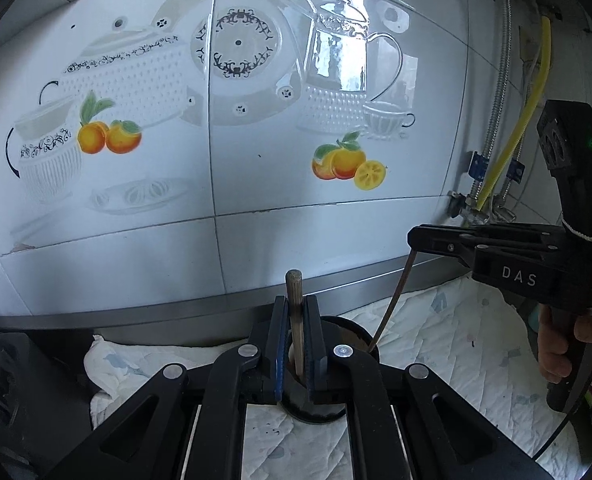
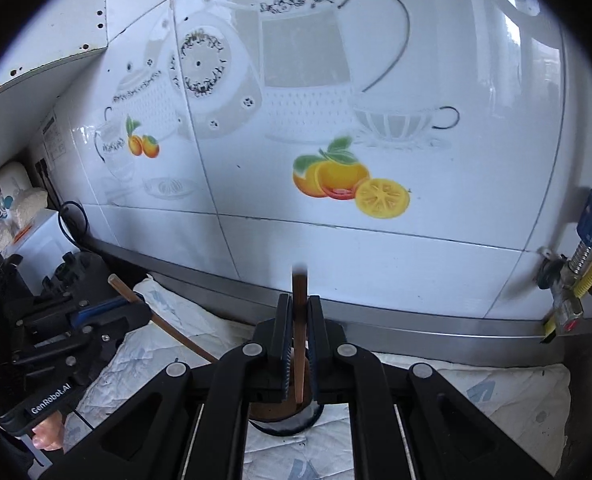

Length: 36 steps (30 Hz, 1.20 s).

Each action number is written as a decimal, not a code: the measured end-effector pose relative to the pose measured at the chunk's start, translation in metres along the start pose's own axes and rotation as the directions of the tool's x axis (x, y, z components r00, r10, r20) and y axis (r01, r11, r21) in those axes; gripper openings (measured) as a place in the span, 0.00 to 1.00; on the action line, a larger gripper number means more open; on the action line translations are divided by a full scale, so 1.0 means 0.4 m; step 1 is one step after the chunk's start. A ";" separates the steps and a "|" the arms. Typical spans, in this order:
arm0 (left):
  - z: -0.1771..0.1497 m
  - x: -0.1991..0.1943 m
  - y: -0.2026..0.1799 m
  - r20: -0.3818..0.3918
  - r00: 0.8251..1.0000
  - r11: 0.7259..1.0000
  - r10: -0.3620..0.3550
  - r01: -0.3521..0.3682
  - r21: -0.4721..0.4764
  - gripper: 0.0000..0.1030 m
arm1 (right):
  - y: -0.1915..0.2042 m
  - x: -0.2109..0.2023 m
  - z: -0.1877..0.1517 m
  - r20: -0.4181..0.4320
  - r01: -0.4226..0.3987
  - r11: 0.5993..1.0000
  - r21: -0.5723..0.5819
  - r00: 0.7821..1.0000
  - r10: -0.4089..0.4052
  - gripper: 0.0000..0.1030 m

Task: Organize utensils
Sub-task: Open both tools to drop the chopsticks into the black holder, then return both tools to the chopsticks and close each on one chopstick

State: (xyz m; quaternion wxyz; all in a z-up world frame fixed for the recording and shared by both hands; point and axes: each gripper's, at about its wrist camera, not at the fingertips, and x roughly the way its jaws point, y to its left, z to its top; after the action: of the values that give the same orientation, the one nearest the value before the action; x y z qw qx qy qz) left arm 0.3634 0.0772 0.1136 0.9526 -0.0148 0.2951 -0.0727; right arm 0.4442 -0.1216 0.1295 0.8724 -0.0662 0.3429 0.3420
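My left gripper (image 1: 296, 344) is shut on a light wooden-handled utensil (image 1: 295, 300) that stands upright, its lower end inside a dark round holder cup (image 1: 352, 330) on the cloth. My right gripper (image 2: 299, 344) is shut on a thin dark brown chopstick (image 2: 299, 292), held upright over the same brown-lined cup (image 2: 274, 410). In the left wrist view the right gripper (image 1: 414, 242) comes in from the right with the chopstick (image 1: 394, 300) slanting down into the cup. In the right wrist view the left gripper (image 2: 136, 308) holds its wooden handle (image 2: 164, 322) at the left.
A white quilted cloth (image 1: 448, 344) covers the counter. A tiled wall (image 1: 256, 184) with teapot and orange pictures stands close behind, above a steel ledge (image 2: 416, 326). Gas pipes and a yellow hose (image 1: 508, 152) run down the right corner. Boxes and dark items (image 2: 28, 240) sit at left.
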 end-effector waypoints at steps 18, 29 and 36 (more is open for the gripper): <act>-0.051 -0.209 -0.004 -0.005 0.999 0.999 0.050 -0.050 -0.008 0.41 | -0.019 -0.196 -0.087 0.023 0.044 0.999 0.018 0.999 -0.044 0.33; -0.268 -0.383 -0.070 -0.023 1.000 0.998 0.014 -0.013 0.055 0.42 | 0.003 -0.347 -0.289 0.000 0.078 0.997 0.021 0.997 -0.078 0.42; -0.456 -0.388 -0.118 -0.090 0.995 0.997 -0.032 0.038 0.060 0.42 | 0.025 -0.396 -0.436 -0.010 0.103 0.995 0.017 0.995 -0.103 0.45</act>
State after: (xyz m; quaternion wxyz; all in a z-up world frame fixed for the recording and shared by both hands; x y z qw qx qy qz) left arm 0.1279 0.0562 0.0532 0.9371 0.0128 0.3343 -0.0991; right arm 0.2571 -0.2624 0.1007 0.8879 -0.0777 0.3459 0.2932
